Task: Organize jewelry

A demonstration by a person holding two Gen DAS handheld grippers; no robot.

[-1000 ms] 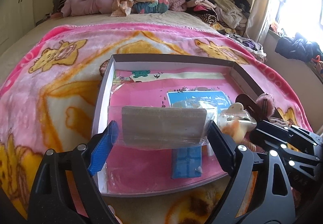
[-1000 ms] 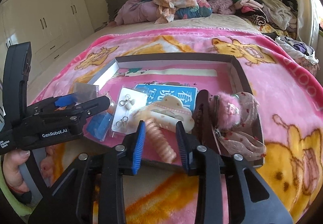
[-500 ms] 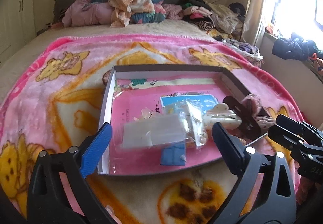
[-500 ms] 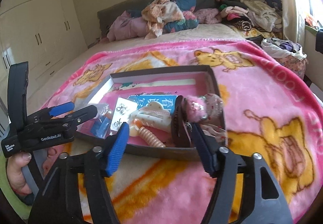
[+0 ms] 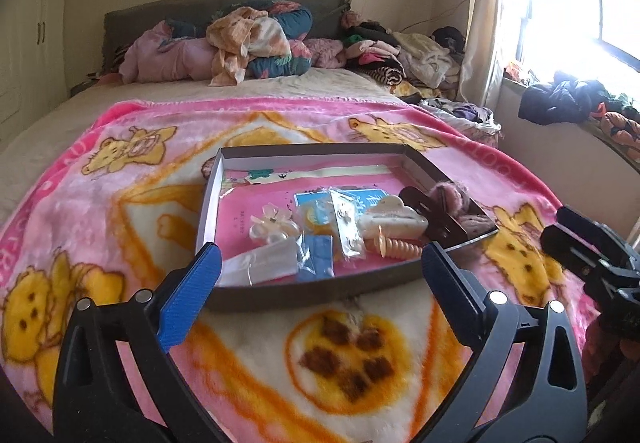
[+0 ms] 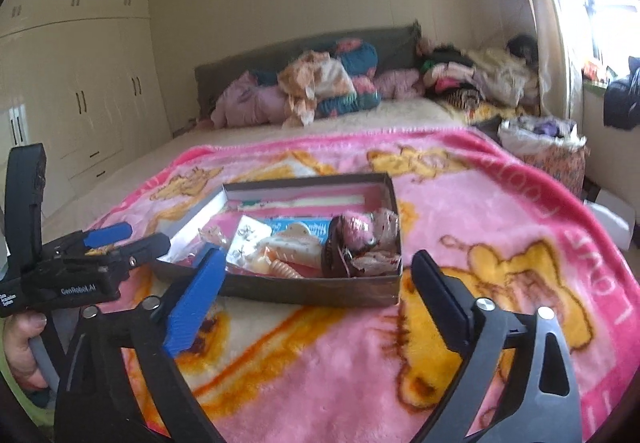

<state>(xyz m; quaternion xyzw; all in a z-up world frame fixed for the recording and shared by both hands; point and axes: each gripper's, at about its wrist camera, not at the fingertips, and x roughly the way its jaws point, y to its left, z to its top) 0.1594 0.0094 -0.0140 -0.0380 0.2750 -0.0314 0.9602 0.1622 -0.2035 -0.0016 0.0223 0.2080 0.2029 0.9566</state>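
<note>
1. Blue-padded left claw [image 5: 320, 267] is spread wide, holding nothing, its jaws just opened further.
2. Right claw [image 6: 316, 275] likewise gapes empty, jaws just opened.
3. Beyond both claws, untouched, the shallow box [image 5: 308, 293] of hair clips and packeted jewelry lies on the pink blanket [image 5: 100, 203].

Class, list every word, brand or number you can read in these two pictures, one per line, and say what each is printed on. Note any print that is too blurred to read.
"GenRobot.AI": white print on the side of the left hand-held gripper.
Smaller white print at that body's left end: too small to read.
Large white characters on the blue card in the box: blurred, unreadable.
Large pink letters along the pink blanket's right border: too distorted to read.
</note>
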